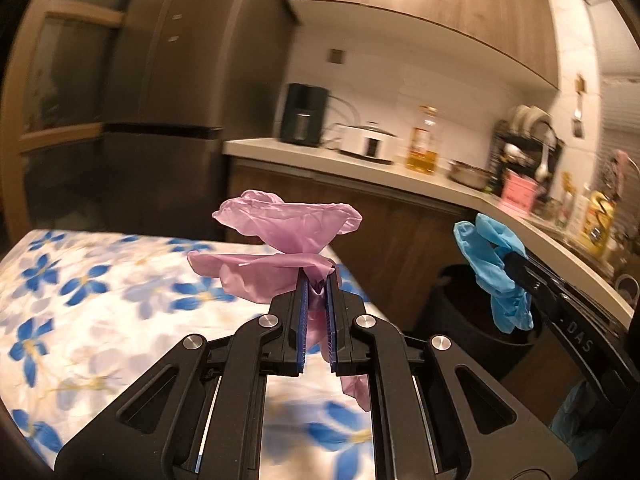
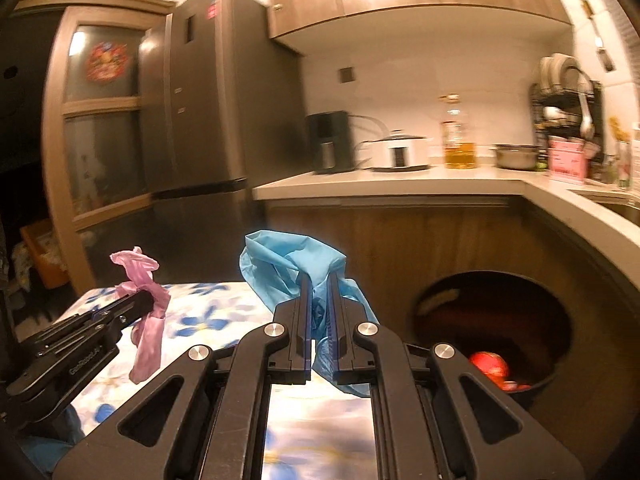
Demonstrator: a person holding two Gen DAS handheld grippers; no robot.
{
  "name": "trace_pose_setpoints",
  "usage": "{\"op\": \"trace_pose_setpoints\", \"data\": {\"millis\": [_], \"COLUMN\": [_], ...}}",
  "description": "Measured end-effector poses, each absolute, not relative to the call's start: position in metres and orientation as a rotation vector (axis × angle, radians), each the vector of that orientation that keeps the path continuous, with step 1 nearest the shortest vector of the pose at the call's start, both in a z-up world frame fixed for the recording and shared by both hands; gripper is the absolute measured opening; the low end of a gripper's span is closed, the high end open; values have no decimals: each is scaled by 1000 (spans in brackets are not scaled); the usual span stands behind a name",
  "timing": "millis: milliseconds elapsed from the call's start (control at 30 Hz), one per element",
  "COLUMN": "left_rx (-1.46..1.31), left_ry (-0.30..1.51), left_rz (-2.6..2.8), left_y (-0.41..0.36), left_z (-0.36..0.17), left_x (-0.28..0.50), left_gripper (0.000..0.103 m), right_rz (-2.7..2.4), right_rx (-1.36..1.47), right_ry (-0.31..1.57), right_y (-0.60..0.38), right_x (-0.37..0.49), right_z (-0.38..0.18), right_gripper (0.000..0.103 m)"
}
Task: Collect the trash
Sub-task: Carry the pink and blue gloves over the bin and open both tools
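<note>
black bin (image 2: 496, 320) beside floral table (image 1: 80, 300), counter (image 2: 400, 184) behind

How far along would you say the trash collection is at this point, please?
Done: red trash already lies in the black bin. In hand: the left tool grips a pink glove, the right tool a blue glove. Left: dropping both into the bin.

Left gripper (image 1: 317, 280) and right gripper (image 2: 319, 280) both held aloft, fingers clamped tight, pointing slightly downward
</note>
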State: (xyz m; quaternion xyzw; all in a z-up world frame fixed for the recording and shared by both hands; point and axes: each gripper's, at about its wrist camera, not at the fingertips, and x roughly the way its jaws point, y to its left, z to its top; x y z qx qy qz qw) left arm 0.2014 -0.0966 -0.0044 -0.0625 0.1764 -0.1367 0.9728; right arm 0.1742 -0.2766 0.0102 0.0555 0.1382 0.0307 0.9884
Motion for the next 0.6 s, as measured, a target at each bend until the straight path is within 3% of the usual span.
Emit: {"op": "trace_pose_setpoints", "data": {"millis": [600], "left_rx": [-25], "left_ry": [371], "left_rz": [-581], "left_y": [-278], "left_z": [-11], "left_x": [235], "left_gripper": [7], "right_rz": [-219], "right_rx": [199], "right_ry": [266], "right_y": [-412], "right_x": [168], "right_z": [4], "right_gripper": [7]}}
